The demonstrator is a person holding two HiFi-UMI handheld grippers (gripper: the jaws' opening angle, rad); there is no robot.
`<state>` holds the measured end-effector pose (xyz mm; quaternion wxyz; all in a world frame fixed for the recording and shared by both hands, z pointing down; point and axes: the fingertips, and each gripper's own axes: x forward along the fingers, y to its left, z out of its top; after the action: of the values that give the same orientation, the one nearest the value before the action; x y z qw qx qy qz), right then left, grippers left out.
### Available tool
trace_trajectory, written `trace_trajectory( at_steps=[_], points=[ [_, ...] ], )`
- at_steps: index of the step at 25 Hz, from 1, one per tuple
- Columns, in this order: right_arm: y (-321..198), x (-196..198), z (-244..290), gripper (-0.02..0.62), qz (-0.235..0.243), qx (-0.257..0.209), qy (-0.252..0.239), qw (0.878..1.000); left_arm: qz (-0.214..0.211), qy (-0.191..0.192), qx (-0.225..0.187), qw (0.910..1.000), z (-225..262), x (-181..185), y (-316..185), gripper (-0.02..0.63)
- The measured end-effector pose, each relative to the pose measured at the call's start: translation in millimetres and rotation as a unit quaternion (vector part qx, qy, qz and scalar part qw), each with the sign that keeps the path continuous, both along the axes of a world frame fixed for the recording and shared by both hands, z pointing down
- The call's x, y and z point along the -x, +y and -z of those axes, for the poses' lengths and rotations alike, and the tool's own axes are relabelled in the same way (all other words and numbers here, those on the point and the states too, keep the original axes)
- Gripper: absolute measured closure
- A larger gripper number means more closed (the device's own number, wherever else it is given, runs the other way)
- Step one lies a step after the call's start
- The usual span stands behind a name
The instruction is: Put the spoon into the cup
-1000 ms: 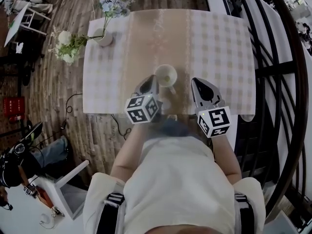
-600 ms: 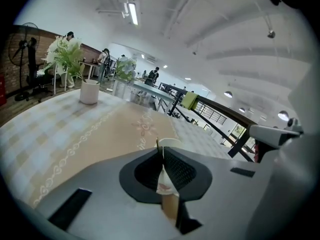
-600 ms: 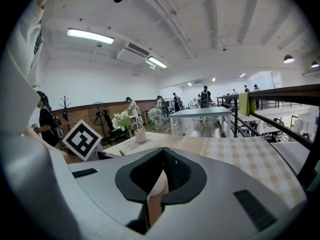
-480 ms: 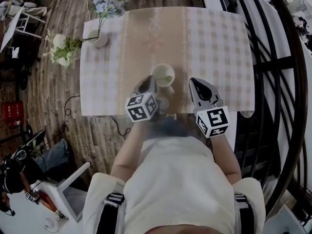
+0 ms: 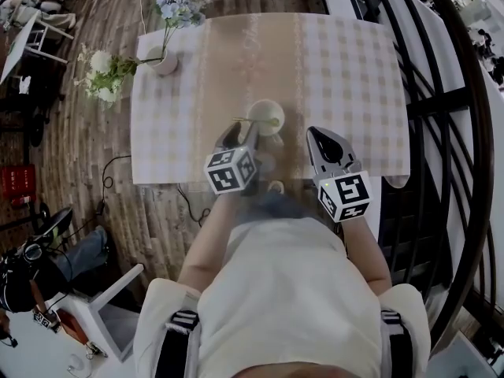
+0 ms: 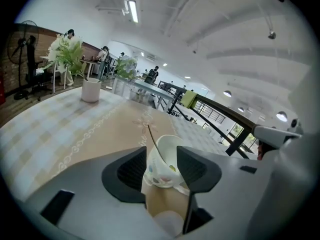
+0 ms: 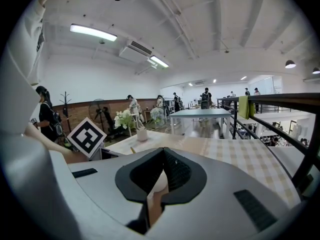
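The left claw has just opened wide, leaving the spoon in the cup, task seemingly done; right claw closed, empty.

The left tongs are seen with jaws apart (they have just been opening), and nothing is pressed by either pad. In the gap between them a white cup with small coloured marks is framed, standing on the counter. A thin spoon is propped inside it, its handle leaning up and to the left. Far off at the left, a white vase of flowers is set on the checked cloth.
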<state>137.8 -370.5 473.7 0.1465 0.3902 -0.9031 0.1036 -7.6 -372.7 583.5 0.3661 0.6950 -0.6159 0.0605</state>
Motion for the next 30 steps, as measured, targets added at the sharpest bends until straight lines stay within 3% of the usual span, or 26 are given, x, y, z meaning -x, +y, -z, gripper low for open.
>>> trace_trajectory(
  at_steps=[18,30],
  points=[
    [82,26,9,0.595,0.024,-0.022,-0.009,0.999,0.019,0.016,-0.078,0.9966,67,31,92,0.474],
    [126,38,13,0.595,0.041,-0.029,-0.012,0.999,0.048,0.002,-0.120,0.9916,102,51,148,0.560]
  ],
)
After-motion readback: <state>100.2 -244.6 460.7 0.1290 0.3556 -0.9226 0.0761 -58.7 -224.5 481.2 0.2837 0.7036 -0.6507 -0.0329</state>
